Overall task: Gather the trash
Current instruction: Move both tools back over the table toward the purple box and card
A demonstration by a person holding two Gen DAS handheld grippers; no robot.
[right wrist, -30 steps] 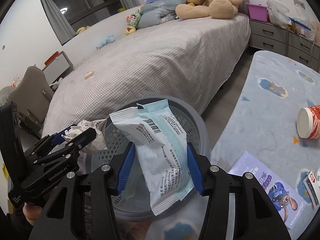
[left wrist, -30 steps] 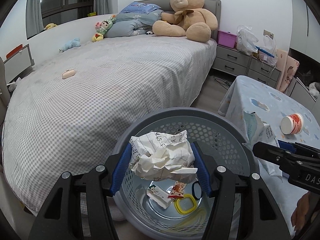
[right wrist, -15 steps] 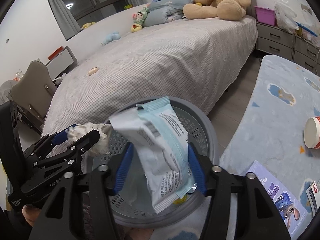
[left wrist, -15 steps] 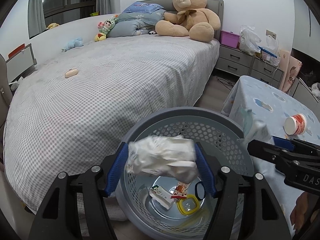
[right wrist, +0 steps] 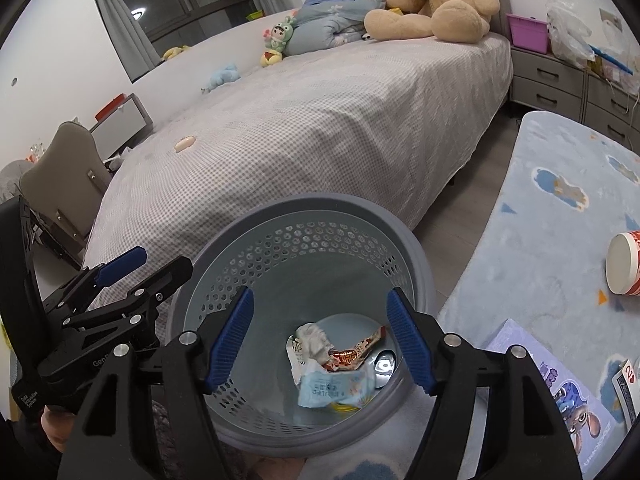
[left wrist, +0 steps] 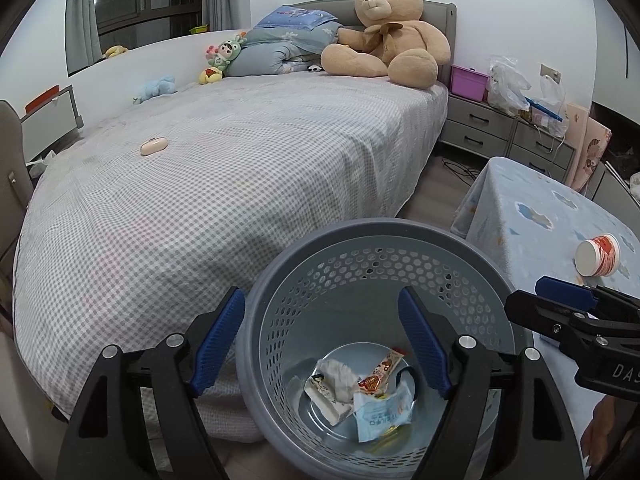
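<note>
**Both loads dropped into the bin**

Over the basket [left wrist: 360,236], the left gripper [left wrist: 320,336] and right gripper [right wrist: 320,334] hang with jaws spread and empty. A second ago they pinched crumpled paper [left wrist: 338,372] and a blue packet [left wrist: 380,412]; both now lie at the bottom. Remaining trash, the paper cup [left wrist: 598,254] on the table [left wrist: 520,216], looks light and crushable: grip its sides gently.

right tongs [right wrist: 320,336] spread, empty | over basket [right wrist: 248,224] | blue packet [right wrist: 336,390] inside

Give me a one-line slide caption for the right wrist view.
Open right tongs above the grey perforated basket holding dropped wrappers, bed behind.
</note>
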